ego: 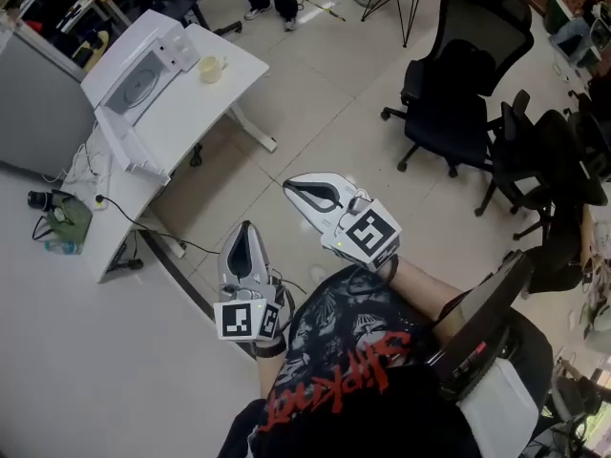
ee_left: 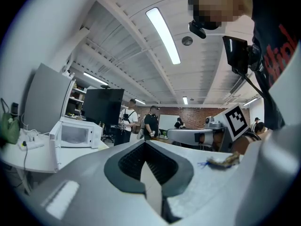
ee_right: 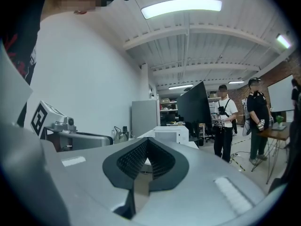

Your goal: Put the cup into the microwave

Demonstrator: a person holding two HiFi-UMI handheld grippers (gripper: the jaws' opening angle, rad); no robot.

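Several black office chairs (ego: 458,84) stand on pale tiled floor (ego: 325,93), right side. Farther off, upper left: a white desk (ego: 205,113) carrying a white microwave (ego: 143,65), door swung open. Cup (ego: 211,69): small, pale yellow, upright on the desk just beside the microwave. Left gripper (ego: 246,229) and right gripper (ego: 291,187) are level near the torso, well apart from the desk. Both pairs of jaws are closed together with nothing between them.

An open-plan office or lab space, black swivel chairs (ego: 458,74) stood at two o'clock, white desk (ego: 243,65) with microwave (ego: 143,74) at ten o'clock, large dark screen (ee_left: 101,108), whiteboard (ee_left: 168,121) on brick wall (ee_left: 200,113), strip lights (ee_left: 163,29) ran overhead.
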